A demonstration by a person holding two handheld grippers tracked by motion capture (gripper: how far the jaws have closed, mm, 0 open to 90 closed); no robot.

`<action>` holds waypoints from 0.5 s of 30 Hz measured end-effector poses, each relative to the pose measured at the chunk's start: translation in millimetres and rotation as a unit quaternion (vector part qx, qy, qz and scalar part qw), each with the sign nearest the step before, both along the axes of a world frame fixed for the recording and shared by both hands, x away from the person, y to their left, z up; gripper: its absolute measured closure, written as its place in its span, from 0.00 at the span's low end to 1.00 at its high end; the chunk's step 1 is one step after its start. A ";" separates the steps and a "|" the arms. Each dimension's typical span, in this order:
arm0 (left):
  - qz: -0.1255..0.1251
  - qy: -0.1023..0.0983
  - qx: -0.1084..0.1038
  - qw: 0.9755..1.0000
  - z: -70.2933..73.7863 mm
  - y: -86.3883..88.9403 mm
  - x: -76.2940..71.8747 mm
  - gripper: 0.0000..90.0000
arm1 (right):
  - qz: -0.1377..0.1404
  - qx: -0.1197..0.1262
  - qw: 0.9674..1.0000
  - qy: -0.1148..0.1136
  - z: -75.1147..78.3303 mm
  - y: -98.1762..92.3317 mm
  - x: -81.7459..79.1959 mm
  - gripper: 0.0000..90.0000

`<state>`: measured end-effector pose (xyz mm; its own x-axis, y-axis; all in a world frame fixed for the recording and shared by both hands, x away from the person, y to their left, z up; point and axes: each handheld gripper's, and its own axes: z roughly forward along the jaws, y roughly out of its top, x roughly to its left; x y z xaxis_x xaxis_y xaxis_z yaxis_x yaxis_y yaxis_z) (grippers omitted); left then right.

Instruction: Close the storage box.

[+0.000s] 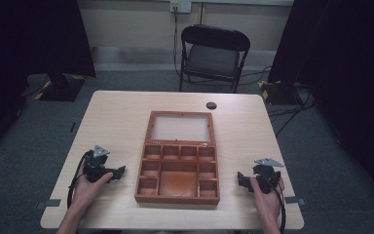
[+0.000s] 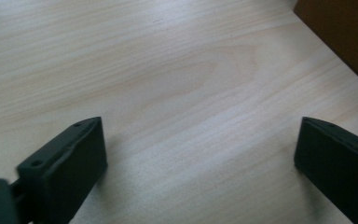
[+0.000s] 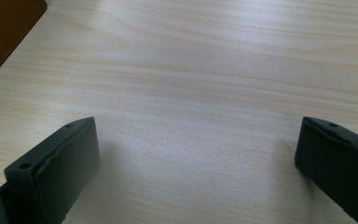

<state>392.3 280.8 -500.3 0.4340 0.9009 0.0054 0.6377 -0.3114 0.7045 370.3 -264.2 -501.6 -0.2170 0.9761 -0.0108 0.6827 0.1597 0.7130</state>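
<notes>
A brown wooden box (image 1: 177,195) lies open in the middle of the light wood table (image 1: 117,117), its glass-paned lid (image 1: 181,127) folded flat behind several empty compartments. My left gripper (image 1: 119,171) rests on the table left of the box, held in a hand, jaws pointing toward the box. In the left gripper view its jaws stand wide apart over bare wood (image 2: 196,107), a corner of the box (image 2: 345,37) at the top right. My right gripper (image 1: 242,179) rests right of the box, open too, with the box's corner (image 3: 4,32) at the top left of its own view.
A small dark round cap (image 1: 211,105) sits near the table's far edge. A black folding chair (image 1: 213,56) stands behind the table. Dark curtains and stand bases with cables flank the table on both sides.
</notes>
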 end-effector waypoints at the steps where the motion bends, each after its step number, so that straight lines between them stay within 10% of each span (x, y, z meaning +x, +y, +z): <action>1: -0.002 -0.001 -0.001 1.000 0.4 -0.3 -0.5 0.06 | 0.001 0.000 1.000 0.000 0.0 -0.2 0.0 0.00; 15: -0.011 -0.006 -0.022 1.000 11.5 -0.4 0.6 0.19 | 0.027 -0.003 1.000 0.014 5.4 4.4 1.0 0.12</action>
